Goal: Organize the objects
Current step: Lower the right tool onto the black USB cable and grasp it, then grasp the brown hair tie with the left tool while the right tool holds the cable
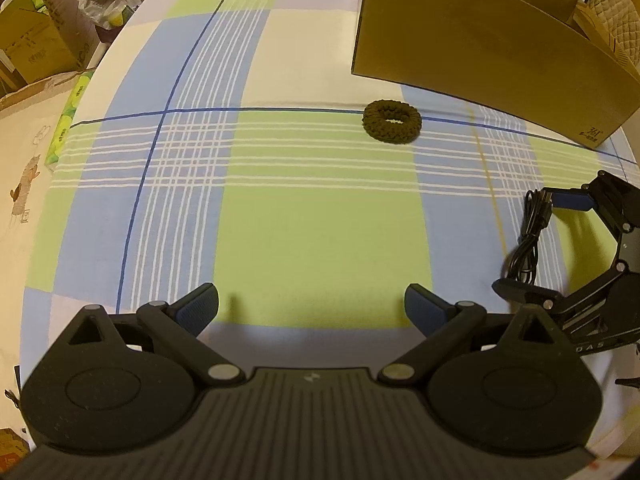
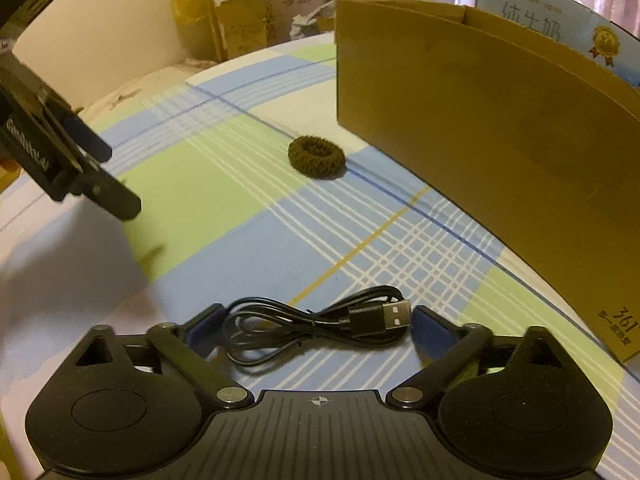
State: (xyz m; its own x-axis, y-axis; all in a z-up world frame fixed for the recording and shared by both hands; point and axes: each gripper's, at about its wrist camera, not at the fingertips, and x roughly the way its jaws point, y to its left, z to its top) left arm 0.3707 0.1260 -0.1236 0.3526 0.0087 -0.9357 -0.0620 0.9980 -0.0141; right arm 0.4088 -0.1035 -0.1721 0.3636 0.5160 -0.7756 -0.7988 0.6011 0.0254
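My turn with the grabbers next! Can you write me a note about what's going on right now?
Left gripper: jaws open, empty, over bare cloth.
Right gripper: jaws open around the black USB cable, not yet pinching it.
The brown hair tie lies on the checked cloth beside the cardboard box.
Done: nothing visibly put away.
Left: probably close on the cable, then the hair tie, likely both into the box.

The cardboard box (image 2: 500, 128) carries "361" with small unreadable characters at its lower corner. Behind it, a light-blue milk carton (image 2: 560, 28) shows "纯牛奶" and a gold medal emblem. The left gripper (image 2: 120, 184) body bears partly legible white lettering beginning "Gen".
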